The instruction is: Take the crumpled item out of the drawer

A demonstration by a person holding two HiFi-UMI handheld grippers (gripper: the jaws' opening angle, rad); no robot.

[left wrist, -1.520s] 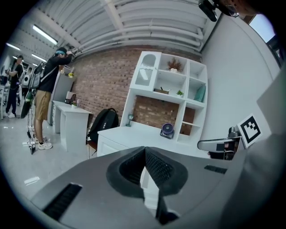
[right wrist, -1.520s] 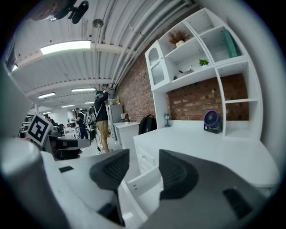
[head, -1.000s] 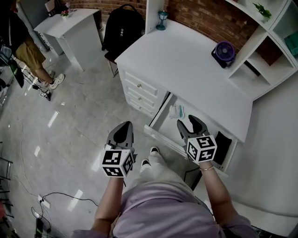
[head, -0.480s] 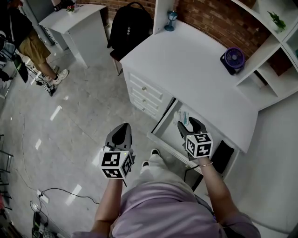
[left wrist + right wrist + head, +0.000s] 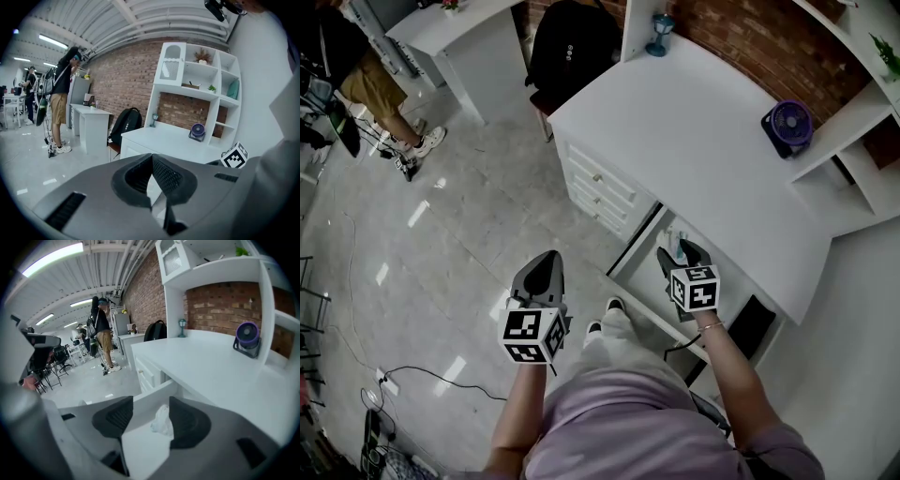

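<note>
**Reaching in — the grasp is not yet made**

The right gripper [image 5: 151,405] hangs over the open white drawer [image 5: 154,392] that juts out from under the white desk [image 5: 694,141]. Its dark ribbed fingers stand wide and are spreading further at this moment. Seen along them, the crumpled white item [image 5: 161,420], a small wad that looks like thin paper or plastic, lies on the drawer bottom close to one drawer wall. It is in line with the gap between the fingers but beyond them, and neither pad touches it.

The left gripper [image 5: 151,161] is held out over the pale glossy floor [image 5: 441,216], well apart from the drawer. Its fingers are pressed together with nothing between them.

The step in hand looks like the approach. The drawer is already open, the item is still inside, and nothing has been gripped.

The next move would call for lowering the right gripper into the drawer until the fingers straddle the wad, then closing them. A wad this soft will likely squash, so the fingers may have to come well in before they hold. The lift out should keep clear of the drawer wall and the desk edge above.
</note>
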